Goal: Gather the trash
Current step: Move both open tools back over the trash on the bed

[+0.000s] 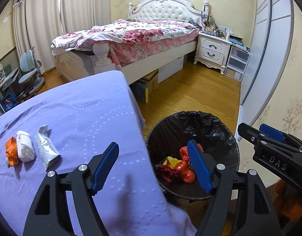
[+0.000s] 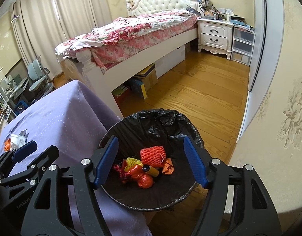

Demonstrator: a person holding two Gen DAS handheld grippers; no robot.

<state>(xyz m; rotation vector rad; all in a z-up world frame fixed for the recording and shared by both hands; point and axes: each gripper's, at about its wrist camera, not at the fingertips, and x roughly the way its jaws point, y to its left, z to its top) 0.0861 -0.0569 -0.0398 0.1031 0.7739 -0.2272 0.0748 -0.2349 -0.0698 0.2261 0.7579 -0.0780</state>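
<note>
Below, both grippers' jaws spread empty, right gripper [image 2: 151, 161] over bin [image 2: 119, 129], wrappers [image 1: 31, 151] left of left gripper [image 1: 153, 167].

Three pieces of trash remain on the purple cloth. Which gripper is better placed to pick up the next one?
Left. The left gripper is open beside the foil wrapper, while the right gripper hangs open over the bin.

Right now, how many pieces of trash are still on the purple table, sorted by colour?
Orange: 1, the crumpled orange wrapper
White: 1, the white wad
Silver: 1, the silver packet
Total: 3, all lying together on the purple tablecloth, with both tongs open and empty.
</note>
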